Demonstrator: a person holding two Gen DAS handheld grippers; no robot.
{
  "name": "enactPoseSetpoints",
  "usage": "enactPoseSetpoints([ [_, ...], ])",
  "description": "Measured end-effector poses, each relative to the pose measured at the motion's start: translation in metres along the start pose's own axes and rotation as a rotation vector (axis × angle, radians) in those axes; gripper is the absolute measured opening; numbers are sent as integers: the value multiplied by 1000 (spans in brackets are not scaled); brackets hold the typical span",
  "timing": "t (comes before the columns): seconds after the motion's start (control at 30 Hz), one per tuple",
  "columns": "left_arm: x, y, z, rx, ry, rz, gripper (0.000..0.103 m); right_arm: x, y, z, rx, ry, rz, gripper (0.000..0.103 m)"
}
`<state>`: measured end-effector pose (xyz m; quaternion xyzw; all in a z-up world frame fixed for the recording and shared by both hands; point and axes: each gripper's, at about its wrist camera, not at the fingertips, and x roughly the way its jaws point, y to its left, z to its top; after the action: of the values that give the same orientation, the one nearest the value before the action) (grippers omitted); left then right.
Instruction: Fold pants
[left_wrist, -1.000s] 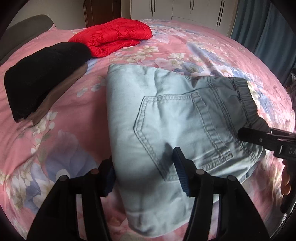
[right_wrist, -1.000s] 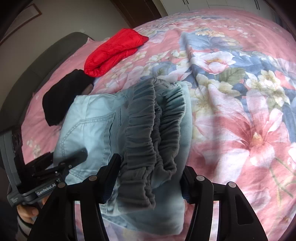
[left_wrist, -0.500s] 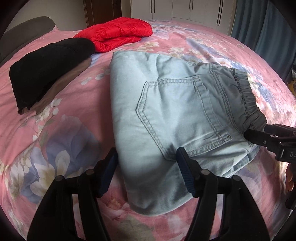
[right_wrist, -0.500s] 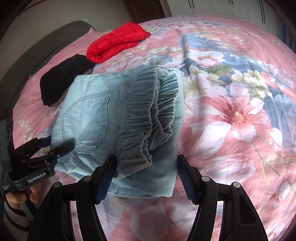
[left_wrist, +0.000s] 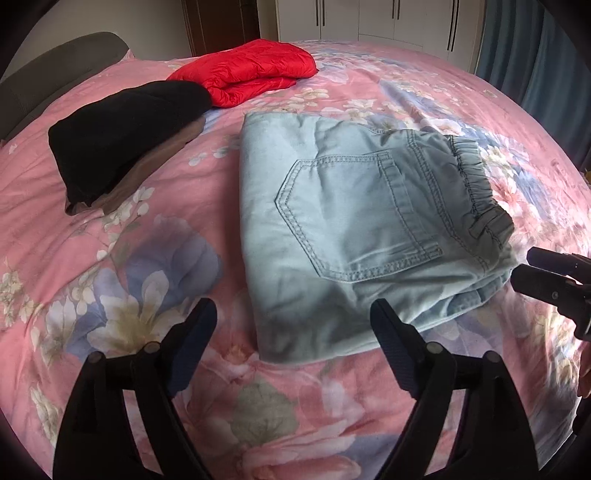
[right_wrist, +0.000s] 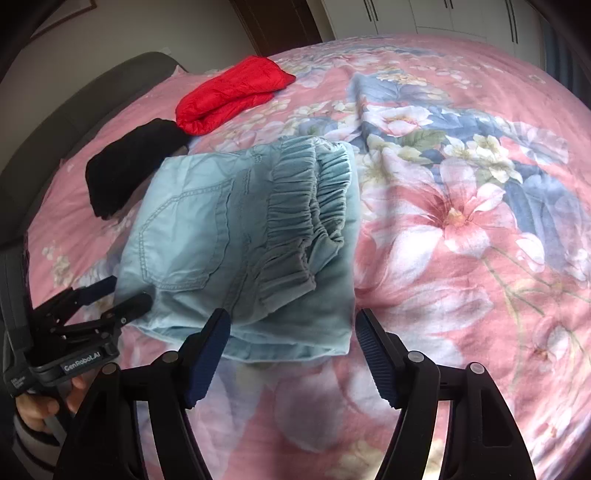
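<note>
Pants (left_wrist: 354, 221): folded into a compact rectangle, flat on the bed (left_wrist: 110, 280), pocket up, elastic waistband on top; judged finished.
Left tongs (left_wrist: 293, 343): released, empty, just short of the pants' near edge.
Right tongs (right_wrist: 291, 347): released, empty, at the waistband-side near edge.
Neighbours: black garment (left_wrist: 125, 136) and red jacket (left_wrist: 247, 72) towards the headboard, apart from the pants.
Open room: bare bedspread on the near and right sides.

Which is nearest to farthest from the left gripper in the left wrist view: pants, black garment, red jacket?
From the left gripper:
1. Pants, just ahead, slightly right.
2. Black garment, farther back, left.
3. Red jacket, farthest, behind the black garment.
</note>
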<state>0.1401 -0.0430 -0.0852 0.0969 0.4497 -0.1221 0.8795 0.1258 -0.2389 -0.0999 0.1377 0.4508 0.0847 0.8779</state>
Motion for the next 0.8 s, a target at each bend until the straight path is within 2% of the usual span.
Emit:
enactPoseSetpoints([
  [0.03,-6,-1,-1,4,-2,5,93,-6,2,-4,-11,-1,-6,84],
  [0.2,-40,-2,-6,-15,-35,7,102,-33,12,-15,-34,-41,-10,93],
  [0.3,-65,-3,-8,-29,-69,-5,102,-50,13,-20,-36,-67,-10,101],
  [0.43,-93,-6,-12,-37,-94,-10,102,-69,17,-24,-50,-104,-16,102],
  [0.57,-114,-14,-16,-16,-101,30,102,-87,23,-27,-57,-118,-27,102],
  [0.8,-143,-25,-29,6,-112,44,102,-123,46,-37,-113,-167,-16,102],
])
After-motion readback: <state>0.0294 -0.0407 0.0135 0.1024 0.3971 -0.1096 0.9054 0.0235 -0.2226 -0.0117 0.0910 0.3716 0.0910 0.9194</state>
